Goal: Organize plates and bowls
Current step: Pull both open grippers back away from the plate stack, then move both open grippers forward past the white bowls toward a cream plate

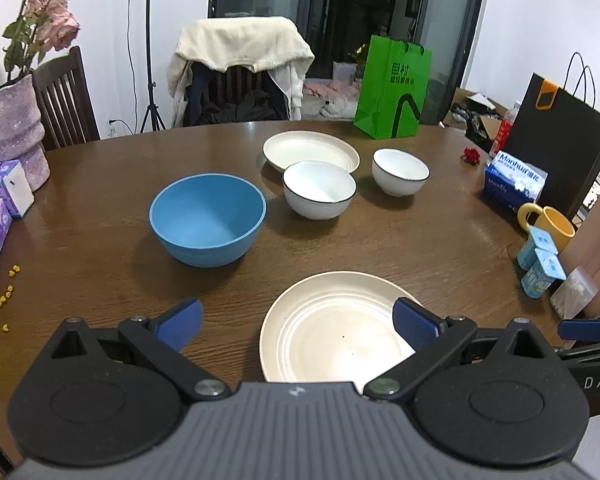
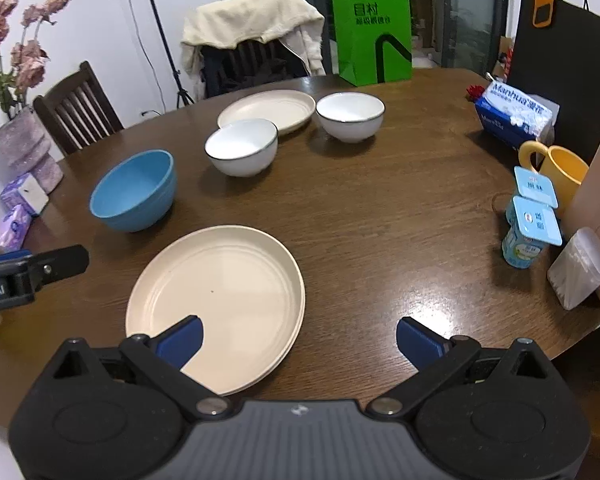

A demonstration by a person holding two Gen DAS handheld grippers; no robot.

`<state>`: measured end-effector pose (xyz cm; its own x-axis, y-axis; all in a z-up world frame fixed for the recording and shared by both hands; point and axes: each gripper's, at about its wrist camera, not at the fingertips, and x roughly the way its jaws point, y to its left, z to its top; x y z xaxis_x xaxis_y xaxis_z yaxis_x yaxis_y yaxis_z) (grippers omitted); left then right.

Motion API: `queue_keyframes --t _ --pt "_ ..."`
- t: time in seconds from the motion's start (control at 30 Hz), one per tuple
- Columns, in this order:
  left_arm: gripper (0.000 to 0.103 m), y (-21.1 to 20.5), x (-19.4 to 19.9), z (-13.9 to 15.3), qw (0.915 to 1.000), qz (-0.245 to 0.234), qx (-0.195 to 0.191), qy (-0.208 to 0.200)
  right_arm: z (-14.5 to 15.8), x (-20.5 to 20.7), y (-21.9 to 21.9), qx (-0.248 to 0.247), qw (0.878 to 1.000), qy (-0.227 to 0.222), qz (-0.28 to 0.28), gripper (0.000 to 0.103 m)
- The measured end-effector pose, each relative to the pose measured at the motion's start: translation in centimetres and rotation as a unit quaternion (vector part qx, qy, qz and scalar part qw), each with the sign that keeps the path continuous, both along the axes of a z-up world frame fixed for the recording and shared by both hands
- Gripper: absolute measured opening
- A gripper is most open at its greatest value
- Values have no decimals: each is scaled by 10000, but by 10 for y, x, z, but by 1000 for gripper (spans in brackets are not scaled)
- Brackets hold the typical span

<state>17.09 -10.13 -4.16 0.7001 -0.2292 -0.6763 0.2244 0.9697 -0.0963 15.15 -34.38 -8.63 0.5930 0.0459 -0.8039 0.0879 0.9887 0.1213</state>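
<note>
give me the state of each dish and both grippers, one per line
near plates: two stacked, empty, upright
far plate: single, empty
blue bowl: upright, empty, alone
near white bowl: upright, empty, unstacked
far white bowl: upright, empty, unstacked
left gripper: open, holding nothing
right gripper: open, holding nothing

Cream plate [image 2: 220, 300] with faint ridged rings sits nearest. Behind it, a solid blue bowl [image 2: 134, 192], two white bowls with thin dark rims [image 2: 242, 147] [image 2: 350, 117], another cream plate [image 2: 274, 109], all on the brown woodgrain table [image 2: 400, 220].
</note>
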Motion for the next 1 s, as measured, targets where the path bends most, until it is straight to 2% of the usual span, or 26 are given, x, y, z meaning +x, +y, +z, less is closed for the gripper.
queue_keyframes --t 0.27,0.5,1.0 --pt "103 -3 -16 21 9997 133 -167 -101 22 -12 -13 -1 9998 -211 41 103" --pt "103 -7 -15 45 9994 159 -261 -170 39 -11 -21 51 9995 -304 33 102" --pt "103 -22 21 71 9991 29 -407 -150 64 16 -24 173 9982 -572 95 103"
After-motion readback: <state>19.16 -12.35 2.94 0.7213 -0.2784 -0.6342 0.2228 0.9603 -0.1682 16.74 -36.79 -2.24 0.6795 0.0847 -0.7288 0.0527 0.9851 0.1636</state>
